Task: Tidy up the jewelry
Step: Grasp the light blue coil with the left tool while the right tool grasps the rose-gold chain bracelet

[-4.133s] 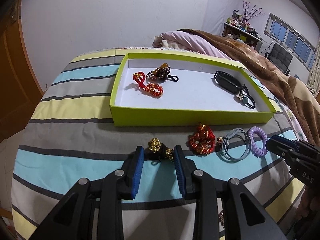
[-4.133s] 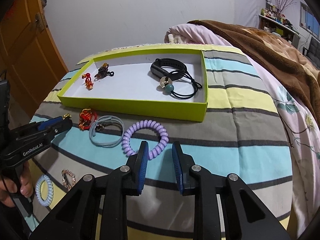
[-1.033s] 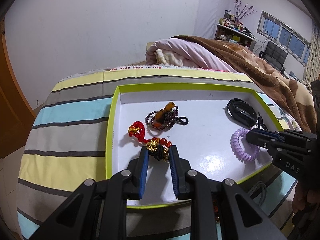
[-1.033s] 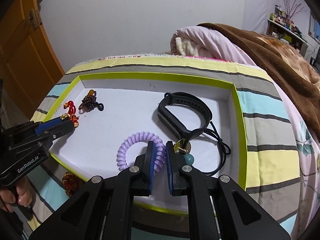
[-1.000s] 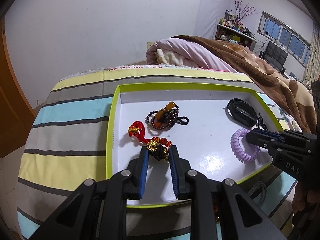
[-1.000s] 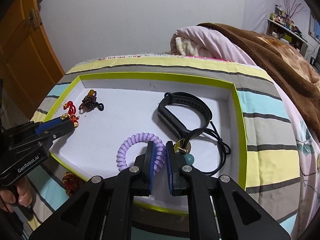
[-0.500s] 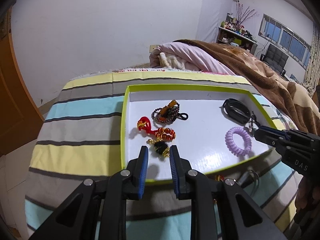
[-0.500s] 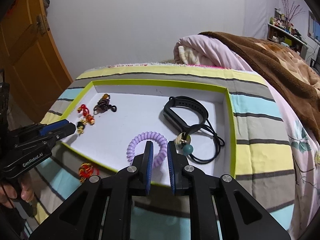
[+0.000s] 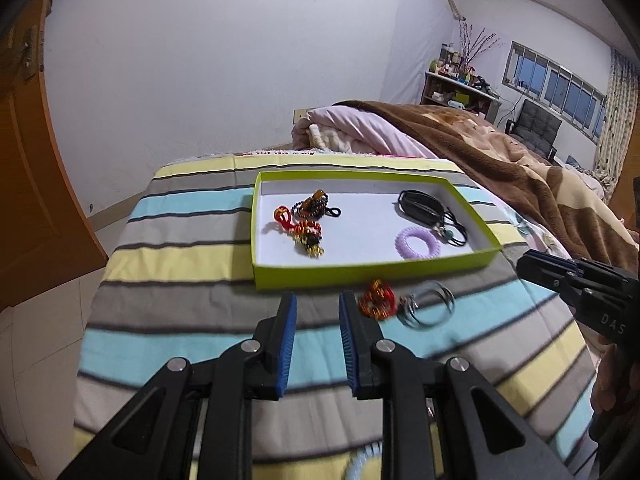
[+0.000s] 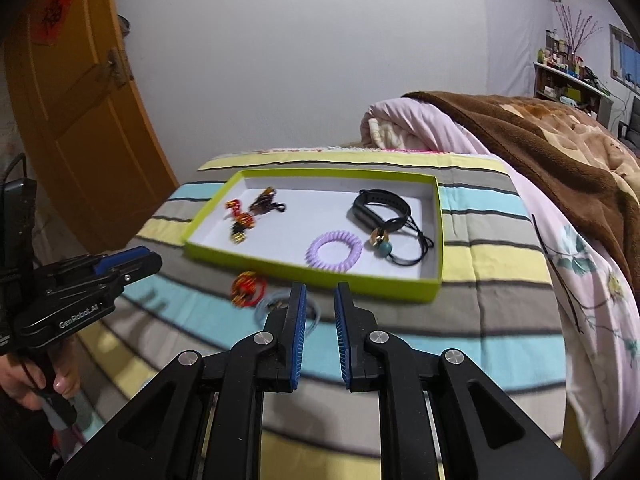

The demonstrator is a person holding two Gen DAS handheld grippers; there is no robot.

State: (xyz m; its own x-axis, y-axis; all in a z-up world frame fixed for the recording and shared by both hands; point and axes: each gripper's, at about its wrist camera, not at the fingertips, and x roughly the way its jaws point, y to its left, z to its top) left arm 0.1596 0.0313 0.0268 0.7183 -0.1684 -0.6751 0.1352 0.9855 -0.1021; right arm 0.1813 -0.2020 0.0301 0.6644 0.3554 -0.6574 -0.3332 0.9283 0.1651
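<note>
Now both my tools hang empty above the striped bedspread (image 9: 172, 264), in front of the near wall of the green tray (image 9: 372, 270). My left gripper (image 9: 316, 312) has its blue ribbed pads parted by a narrow gap with nothing between them, and my right gripper (image 10: 320, 300) shows the same slim empty gap.

I judge this the pause between drops. In the tray's left half lie a red knotted cord bracelet (image 9: 298, 226), a dark beaded strand (image 9: 314, 206) and a gold-and-black charm piece (image 9: 314, 246). In its right half a black rubbery band (image 10: 380, 204) sits toward the far wall, with a thin black cord carrying a teal bead (image 10: 386, 248). The lilac coil tie (image 10: 334, 254), springy plastic, lies close to the near wall.

Left on the bedspread, just outside the tray's near wall, are a red-and-gold knotted bracelet (image 9: 376, 300) and, beside it, a grey looped bangle (image 9: 428, 308) of thin, smooth rings. A pale blue coil (image 9: 364, 454) peeks out at the bedspread's near edge.

Next I would spread a pair of jaws wider and dip to one of these. The knotted one is lumpy and soft, easy to pinch; the thin rings lie flat on yielding fabric and may slip.
</note>
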